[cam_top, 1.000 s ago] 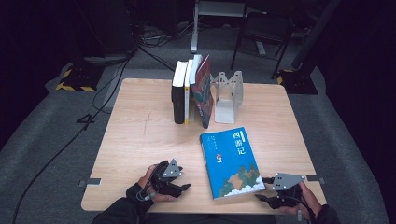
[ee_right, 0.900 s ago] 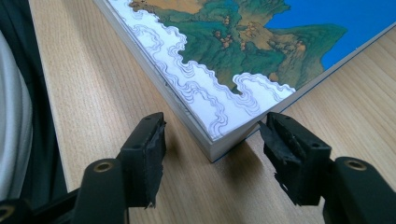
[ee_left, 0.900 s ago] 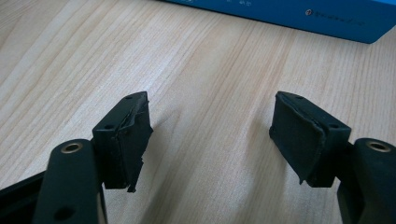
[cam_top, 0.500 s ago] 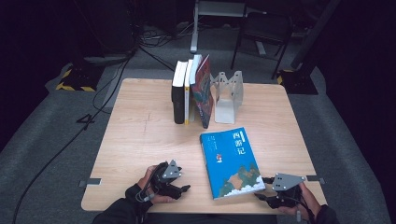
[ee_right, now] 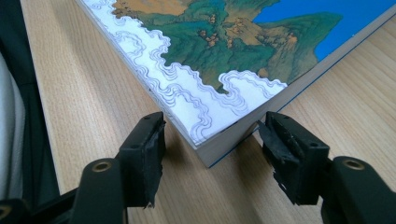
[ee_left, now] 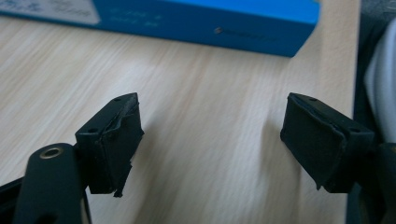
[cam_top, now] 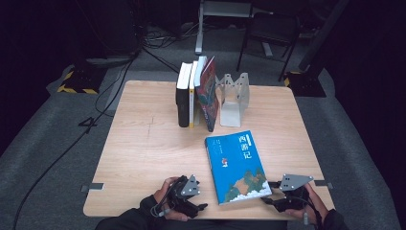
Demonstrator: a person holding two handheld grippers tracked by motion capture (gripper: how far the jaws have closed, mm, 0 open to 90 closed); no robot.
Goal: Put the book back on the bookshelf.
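Note:
A blue book [cam_top: 237, 165] with a painted landscape cover lies flat on the wooden table [cam_top: 143, 153], near the front edge. My left gripper [cam_top: 200, 206] rests on the table just left of the book's near corner. In the left gripper view its jaws [ee_left: 210, 140] stand open over bare wood and have just been opening, with nothing between them; the book's blue edge [ee_left: 187, 21] lies beyond. My right gripper [cam_top: 265, 199] points at the book's near right corner. In the right gripper view that corner [ee_right: 210, 140] sits between the open jaws [ee_right: 212, 156], which have just widened slightly.
Three books [cam_top: 196, 93] stand upright at the back of the table, next to a grey metal bookend [cam_top: 234, 98]. Cables and stands lie on the dark floor beyond. The table's front edge runs just under both hands.
My left gripper has slid a little to the right, toward the book. The right gripper and the book have stayed in place.

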